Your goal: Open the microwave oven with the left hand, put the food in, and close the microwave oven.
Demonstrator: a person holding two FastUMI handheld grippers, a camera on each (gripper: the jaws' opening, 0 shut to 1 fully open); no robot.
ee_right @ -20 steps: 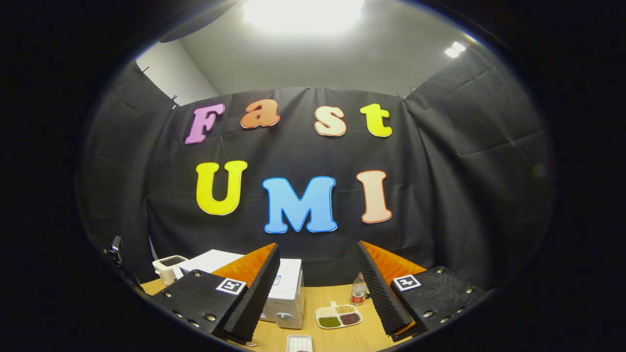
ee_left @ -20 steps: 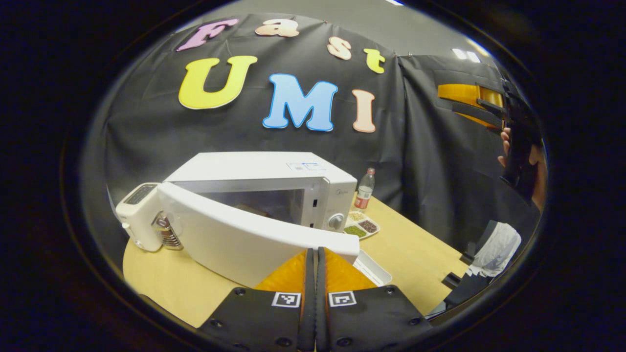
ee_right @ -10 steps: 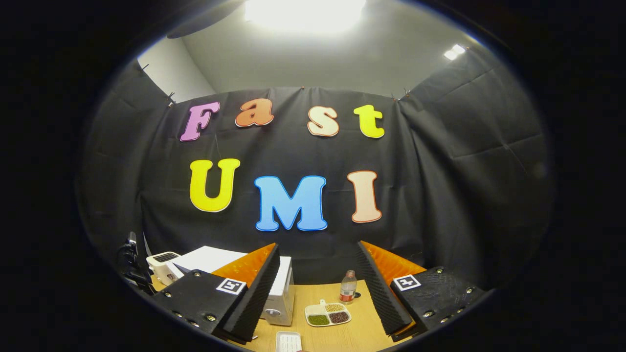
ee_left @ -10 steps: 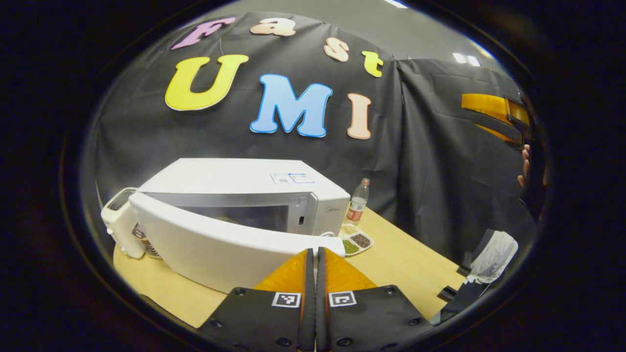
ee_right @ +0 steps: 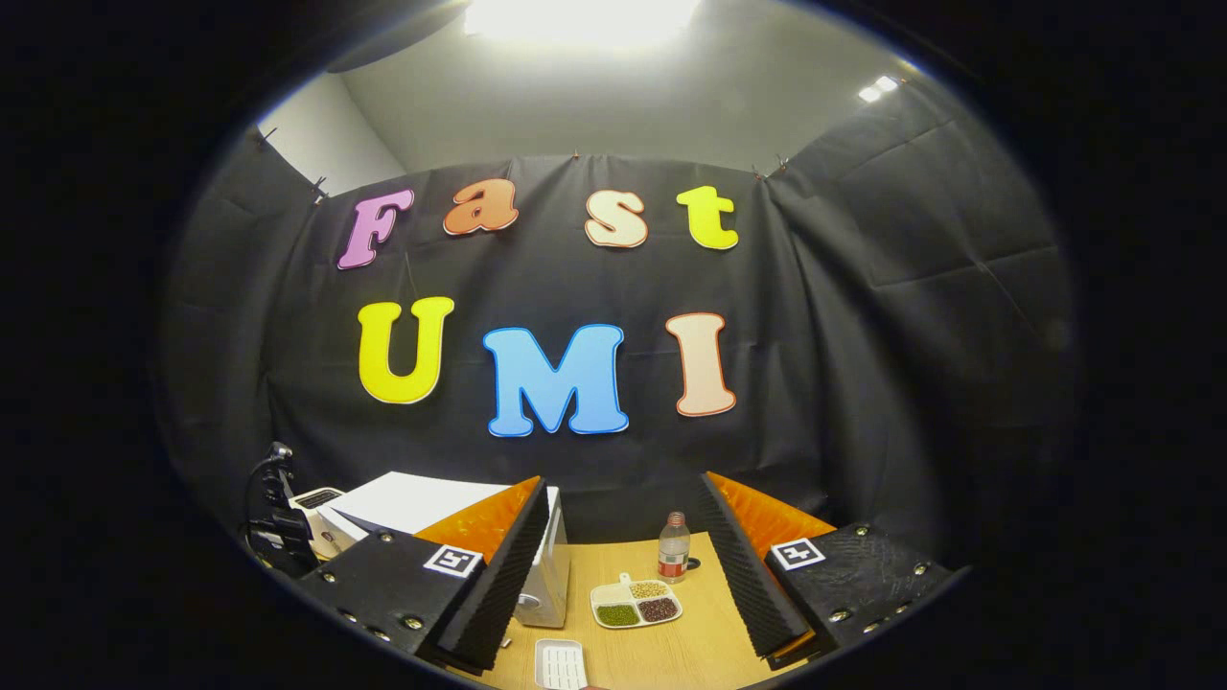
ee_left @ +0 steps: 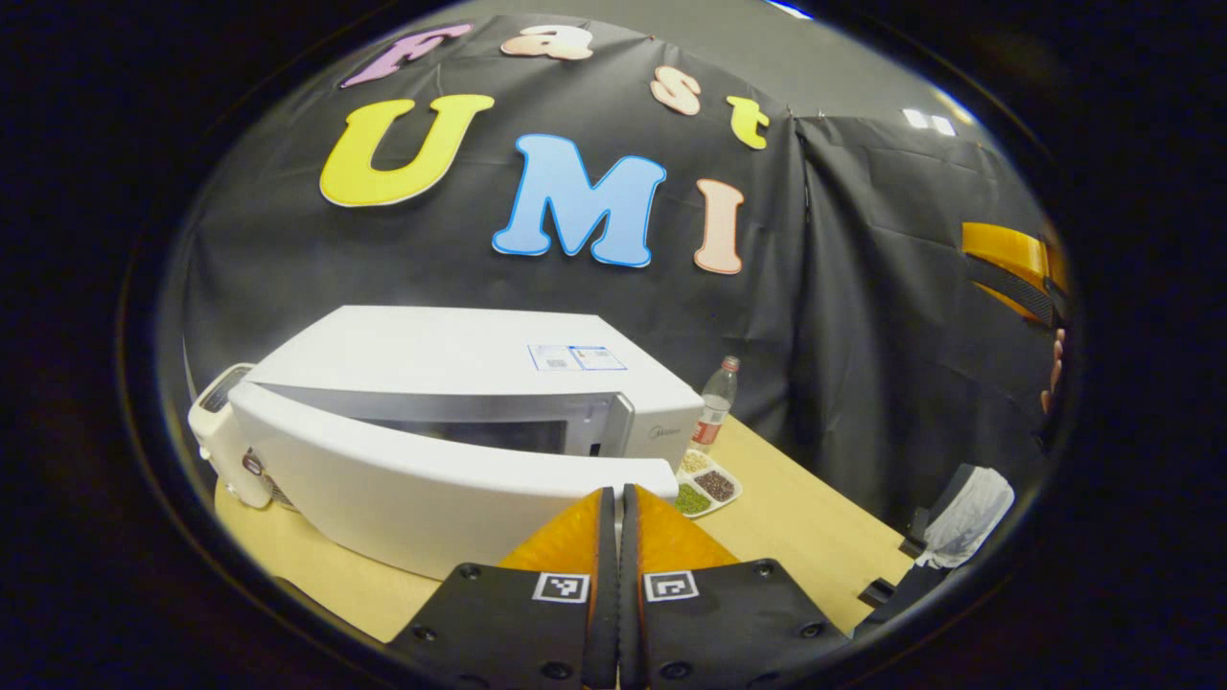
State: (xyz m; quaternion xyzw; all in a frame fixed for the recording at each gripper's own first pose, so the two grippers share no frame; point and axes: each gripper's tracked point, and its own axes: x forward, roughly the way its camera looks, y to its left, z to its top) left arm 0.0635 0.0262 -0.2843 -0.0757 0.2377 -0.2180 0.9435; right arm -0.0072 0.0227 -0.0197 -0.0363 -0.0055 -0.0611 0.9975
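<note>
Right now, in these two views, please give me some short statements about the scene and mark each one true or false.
1. The microwave door is fully closed. False: it stands partly open, swung away from the microwave oven.
2. The left gripper has its fingers together. True.
3. The right gripper is closed on a bottle. False: its fingers stand wide apart, holding nothing.
4. A divided dish with three kinds of grains lies on the table. True.
5. The water bottle lies on its side. False: it stands upright.
</note>
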